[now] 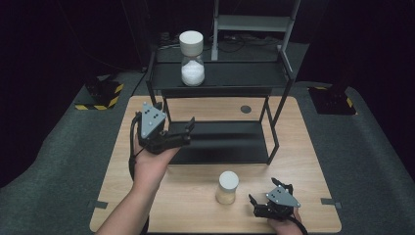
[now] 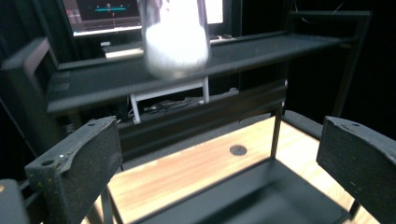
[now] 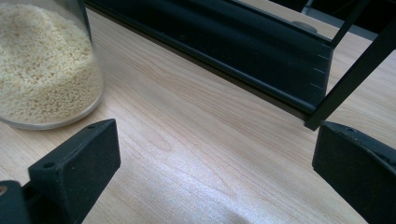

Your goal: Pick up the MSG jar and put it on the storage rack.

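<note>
Black right tongs [image 3: 215,172] gaped wide over pale wood-grain surface [image 3: 187,140], holding nothing; beside them stood a clear round jar [image 3: 44,70] of cream grains, its top cut off in the right gripper view. Left tongs [image 2: 219,172] also stood wide and empty before the black metal rack [image 2: 187,65]. On its top shelf stood a white-filled jar [image 2: 175,39], blurred and cropped in the left gripper view, white-lidded from above.

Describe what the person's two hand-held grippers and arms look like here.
Both are black two-jaw tools with flat, rectangular jaws. The left hand-held gripper and right hand-held gripper each carry a grey three-cornered plate on top. A black cable trails from each. The forearms are bare, no sleeves.
</note>
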